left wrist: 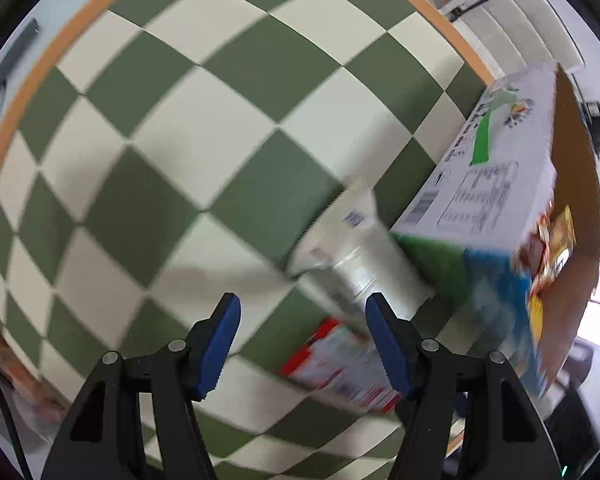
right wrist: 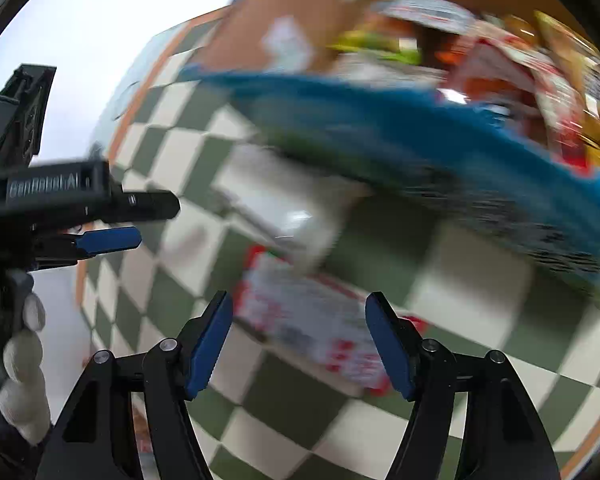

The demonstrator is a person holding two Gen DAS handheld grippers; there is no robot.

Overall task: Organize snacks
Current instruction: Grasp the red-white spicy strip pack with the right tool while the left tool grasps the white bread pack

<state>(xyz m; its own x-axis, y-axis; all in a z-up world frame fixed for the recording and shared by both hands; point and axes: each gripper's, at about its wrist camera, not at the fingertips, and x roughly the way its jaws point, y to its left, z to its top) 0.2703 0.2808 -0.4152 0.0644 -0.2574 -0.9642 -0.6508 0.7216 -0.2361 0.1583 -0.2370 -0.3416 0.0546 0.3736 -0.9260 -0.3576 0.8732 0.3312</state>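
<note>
Left wrist view: one cardboard box [left wrist: 480, 184] of snacks, two loose packets [left wrist: 352, 256] beside it, both grippers' jaws apart, empty.

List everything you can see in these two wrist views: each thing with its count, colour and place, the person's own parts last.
Cardboard box: one, white, green and blue outside, brown inside, standing at the cloth's edge, holding snack packets.
White packet: one, lying beside the box.
Red-and-white packet: one, flat on the cloth, ahead of the right tool.
Checked cloth: one, green and cream with an orange border, covering the table.
Left tool: one, black with blue pads, open, empty.
Right tool: one, same colours, open, over the red-and-white packet.
Gloved hand: one, white, holding the left tool.
</note>
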